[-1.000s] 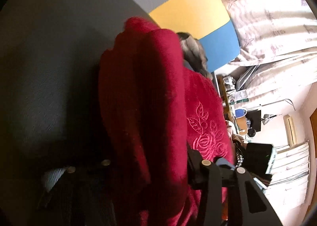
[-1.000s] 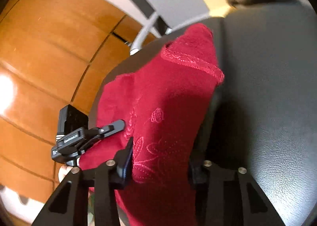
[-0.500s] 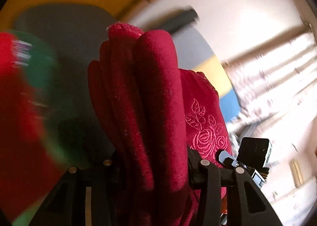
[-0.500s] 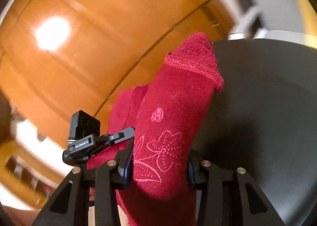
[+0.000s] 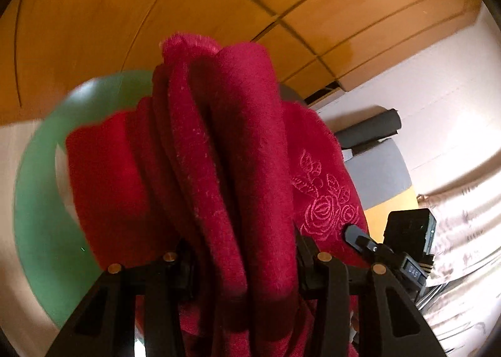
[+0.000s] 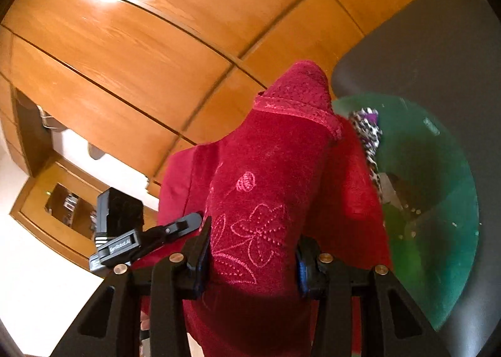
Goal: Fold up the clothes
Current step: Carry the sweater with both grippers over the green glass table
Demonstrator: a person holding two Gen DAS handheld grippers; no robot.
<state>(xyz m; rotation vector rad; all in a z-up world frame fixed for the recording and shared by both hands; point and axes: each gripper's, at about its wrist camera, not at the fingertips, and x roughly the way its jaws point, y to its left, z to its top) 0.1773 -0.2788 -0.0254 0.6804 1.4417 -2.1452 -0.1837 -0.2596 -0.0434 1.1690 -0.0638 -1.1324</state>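
While both tongs are raised toward the wooden panelling (image 6: 131,53), each one holds a bunch of the same red garment (image 5: 231,169). The left gripper (image 5: 241,258) has its two fingers closed on several thick folds of the cloth, which stand up in ridges straight ahead of the fingers and fill the middle of the left wrist view. To the right of those folds, a flat part of the garment shows an embroidered rose (image 5: 325,209), and just beyond it sits the right gripper's black body.

The right gripper (image 6: 250,258) is clamped on a single wide bundle of the garment, with a stitched flower pattern (image 6: 256,238) lying between its fingers and a hemmed edge (image 6: 297,109) at the top of the bundle, ahead of the tips. The left gripper's body appears just to the left of this bundle.

Beyond the cloth, a green basin (image 6: 438,200) lies ahead and to the right of the right tongs; a black-and-white patterned cloth (image 6: 366,134) rests in it. The same basin appears ahead-left of the left tongs, blurred. A dark grey surface (image 6: 438,43) lies under the basin.
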